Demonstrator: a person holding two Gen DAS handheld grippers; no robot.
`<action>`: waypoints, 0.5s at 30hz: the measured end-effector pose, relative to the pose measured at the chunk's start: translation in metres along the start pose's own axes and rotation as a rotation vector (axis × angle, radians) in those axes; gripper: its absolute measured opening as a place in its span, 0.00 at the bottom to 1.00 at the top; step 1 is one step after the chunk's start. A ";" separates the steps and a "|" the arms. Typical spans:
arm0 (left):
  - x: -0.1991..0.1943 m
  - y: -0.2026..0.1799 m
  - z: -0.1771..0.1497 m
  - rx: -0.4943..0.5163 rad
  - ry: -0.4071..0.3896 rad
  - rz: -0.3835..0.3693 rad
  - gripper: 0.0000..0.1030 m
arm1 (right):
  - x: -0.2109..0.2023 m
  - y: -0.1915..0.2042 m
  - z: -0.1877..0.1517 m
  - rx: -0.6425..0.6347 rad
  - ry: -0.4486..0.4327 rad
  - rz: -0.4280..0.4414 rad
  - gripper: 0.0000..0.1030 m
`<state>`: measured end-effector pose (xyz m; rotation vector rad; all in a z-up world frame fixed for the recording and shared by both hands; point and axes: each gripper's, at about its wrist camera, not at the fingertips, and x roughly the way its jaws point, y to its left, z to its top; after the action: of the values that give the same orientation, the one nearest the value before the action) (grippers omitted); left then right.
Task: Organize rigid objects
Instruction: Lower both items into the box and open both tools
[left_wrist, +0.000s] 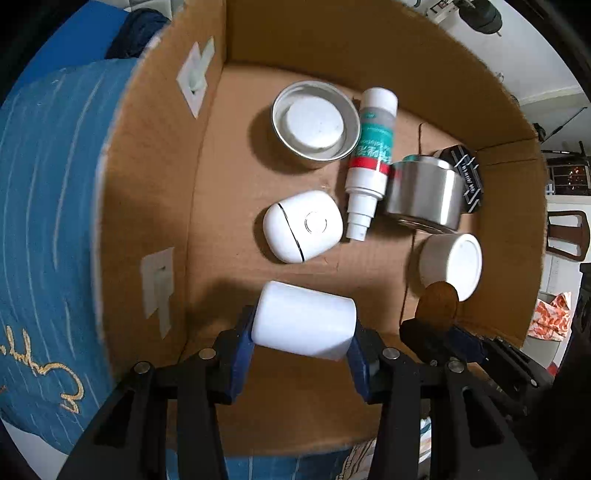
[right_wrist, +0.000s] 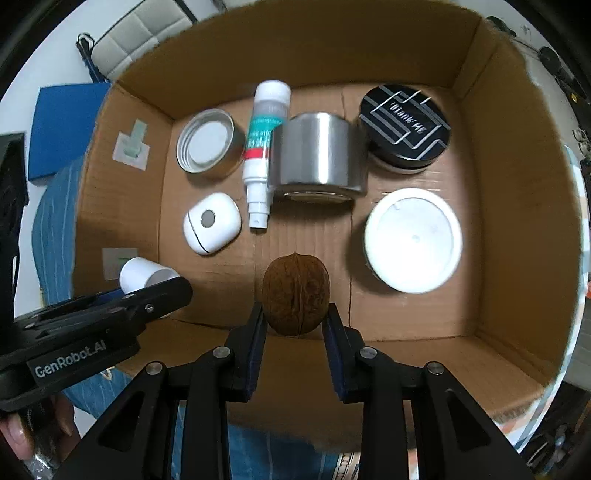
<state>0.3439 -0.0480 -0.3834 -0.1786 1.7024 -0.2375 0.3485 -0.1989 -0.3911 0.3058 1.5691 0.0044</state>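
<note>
Held a smooth white plastic cap (left_wrist: 304, 320) in the left tongs (left_wrist: 303, 343) and a wrinkled brown walnut (right_wrist: 295, 293) in the right tongs (right_wrist: 295, 334), both over the corrugated cardboard box (right_wrist: 517, 221), near a brushed steel tin (right_wrist: 319, 153).

Between the right gripper's (right_wrist: 295, 325) matt blue pads we see a walnut (right_wrist: 295, 293), its brown shell rough and wrinkled. The left gripper (left_wrist: 302, 345) clamps a white cap (left_wrist: 304, 321) of smooth, matt plastic. Ahead of both jaws lies the cardboard box (right_wrist: 517, 229), plain brown, ribbed and dull. Beyond the walnut a steel tin (right_wrist: 319, 155) looks brushed and shiny; beside it the bottle (right_wrist: 263, 147) is glossy white plastic with a printed paper label. The earbud case (right_wrist: 211, 223) is smooth and glossy white. Our gripper frames are matt black.
</note>
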 end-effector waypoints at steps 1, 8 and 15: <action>0.002 -0.001 0.001 0.003 0.003 0.004 0.41 | 0.004 0.000 0.001 -0.001 0.009 -0.005 0.32; 0.010 -0.008 0.006 0.014 0.028 0.030 0.42 | 0.027 0.004 0.005 -0.017 0.056 -0.014 0.32; 0.003 -0.011 0.007 -0.004 0.020 0.024 0.57 | 0.030 -0.001 0.011 -0.003 0.077 -0.006 0.36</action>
<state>0.3499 -0.0600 -0.3841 -0.1590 1.7237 -0.2182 0.3595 -0.1962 -0.4215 0.3010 1.6459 0.0142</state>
